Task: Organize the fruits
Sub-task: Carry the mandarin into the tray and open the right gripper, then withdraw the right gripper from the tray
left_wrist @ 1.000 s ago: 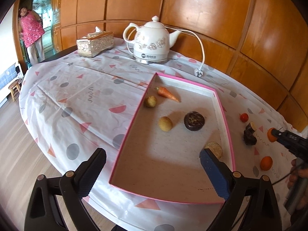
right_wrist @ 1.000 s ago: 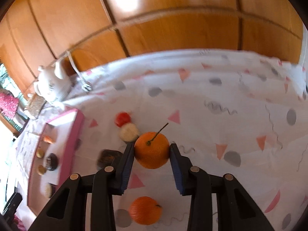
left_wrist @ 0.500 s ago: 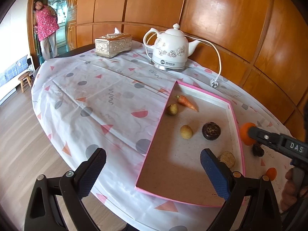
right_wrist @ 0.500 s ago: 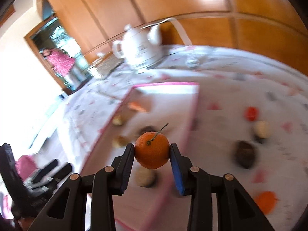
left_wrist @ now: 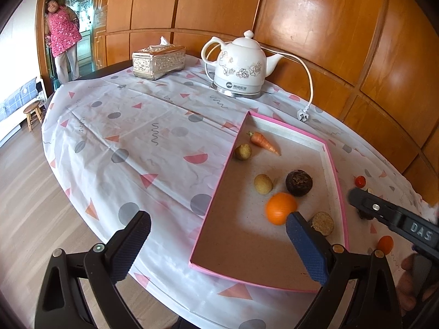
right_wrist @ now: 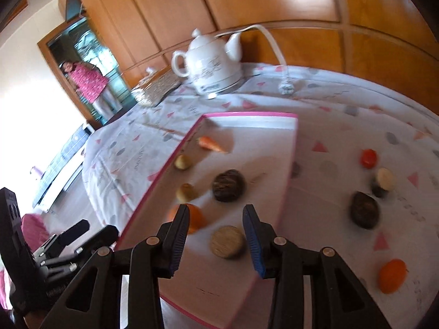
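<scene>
A pink-rimmed tray (left_wrist: 333, 170) holds a carrot (left_wrist: 263, 142), two tan balls (left_wrist: 263, 183), a dark brown fruit (left_wrist: 299, 183), a tan disc (left_wrist: 322, 223) and an orange (left_wrist: 279, 211). My right gripper (right_wrist: 216, 213) hovers over the tray's near end with its jaws opening and nothing between them. The orange (right_wrist: 197, 219) sits just left of its left finger, free of the pads. On the cloth right of the tray lie another orange (right_wrist: 392, 275), a dark fruit (right_wrist: 365, 213) and a red fruit (right_wrist: 368, 158). My left gripper (left_wrist: 216, 233) stands wide open and holds nothing, near the tray's front left corner.
A white electric kettle (left_wrist: 241, 68) with its cord and plug (left_wrist: 301, 115) stands at the back of the table, beside a silver tissue box (left_wrist: 157, 61). A person (left_wrist: 63, 41) stands in the far doorway. The tablecloth edge drops off close in front.
My right gripper carried the orange from the cloth leftward over the tray and let it go. The orange now sits in the tray. My left gripper kept its place, still open.
</scene>
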`<state>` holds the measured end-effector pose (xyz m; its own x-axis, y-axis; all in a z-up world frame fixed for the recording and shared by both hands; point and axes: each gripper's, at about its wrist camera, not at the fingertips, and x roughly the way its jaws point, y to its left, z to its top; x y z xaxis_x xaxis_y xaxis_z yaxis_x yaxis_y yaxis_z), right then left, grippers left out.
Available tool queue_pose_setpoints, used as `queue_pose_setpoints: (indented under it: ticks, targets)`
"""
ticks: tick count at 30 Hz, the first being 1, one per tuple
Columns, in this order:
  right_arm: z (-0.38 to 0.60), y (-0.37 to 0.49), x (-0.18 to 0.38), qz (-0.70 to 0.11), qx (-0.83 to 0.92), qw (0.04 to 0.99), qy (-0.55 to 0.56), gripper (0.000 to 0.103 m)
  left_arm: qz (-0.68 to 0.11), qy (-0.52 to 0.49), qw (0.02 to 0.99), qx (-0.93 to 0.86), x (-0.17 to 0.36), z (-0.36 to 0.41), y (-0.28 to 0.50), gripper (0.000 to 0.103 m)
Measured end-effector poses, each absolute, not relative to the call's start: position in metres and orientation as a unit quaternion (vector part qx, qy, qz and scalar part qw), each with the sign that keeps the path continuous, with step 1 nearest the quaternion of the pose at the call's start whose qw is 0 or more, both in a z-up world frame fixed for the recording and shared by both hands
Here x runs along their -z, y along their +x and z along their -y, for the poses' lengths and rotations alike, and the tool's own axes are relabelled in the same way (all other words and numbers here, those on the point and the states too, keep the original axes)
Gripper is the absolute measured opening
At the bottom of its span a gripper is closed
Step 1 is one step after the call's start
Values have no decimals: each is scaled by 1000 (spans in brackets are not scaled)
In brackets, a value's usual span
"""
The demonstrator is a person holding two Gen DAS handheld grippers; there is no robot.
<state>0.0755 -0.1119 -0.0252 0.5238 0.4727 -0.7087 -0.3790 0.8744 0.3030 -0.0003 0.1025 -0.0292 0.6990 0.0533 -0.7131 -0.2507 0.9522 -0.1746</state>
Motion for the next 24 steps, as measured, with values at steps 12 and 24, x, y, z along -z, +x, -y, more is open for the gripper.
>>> queue_pose_setpoints:
  ticks: [12, 24]
  targets:
    - [234, 44, 41, -402, -34, 912, 77, 41, -379, -107, 917, -64, 26, -85, 1, 102]
    - [357, 0, 65, -389, 180, 896, 120, 41, -380, -82, 921, -42, 25, -65, 6, 103]
